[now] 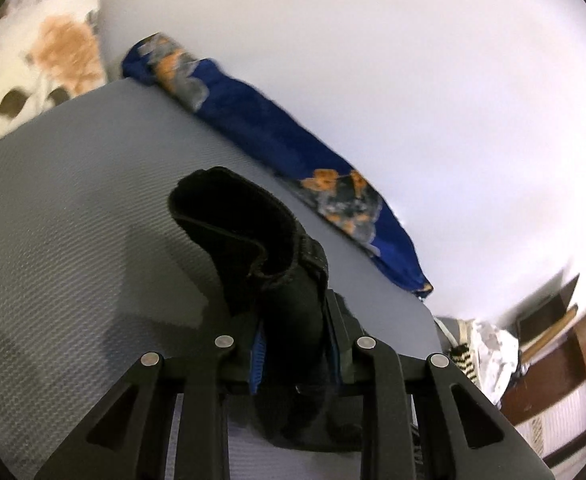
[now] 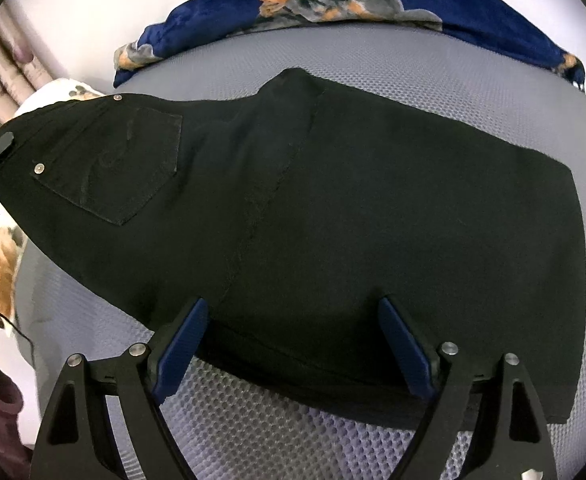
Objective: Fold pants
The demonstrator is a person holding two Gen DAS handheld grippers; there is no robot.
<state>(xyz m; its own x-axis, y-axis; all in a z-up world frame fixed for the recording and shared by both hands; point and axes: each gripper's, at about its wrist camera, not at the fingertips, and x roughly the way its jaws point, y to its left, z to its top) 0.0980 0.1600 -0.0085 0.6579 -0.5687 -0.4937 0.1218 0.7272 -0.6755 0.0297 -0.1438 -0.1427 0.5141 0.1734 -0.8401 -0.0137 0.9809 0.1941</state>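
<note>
black pants: left hand-held gripper clamps them; right hand-held gripper gapes wide.

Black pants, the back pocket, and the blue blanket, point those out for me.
black pants [image 2: 373, 200], right wrist view, on the flat leg fabric.
back pocket [image 2: 133, 160], right wrist view, on the pocket's middle.
blue blanket [image 1: 261, 116], left wrist view, on its plain blue stretch.

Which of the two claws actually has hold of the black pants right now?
The left claw: its fingers are pinched on a bunched edge of the pants. The right claw stands wide open at the near edge, gripping nothing.
</note>
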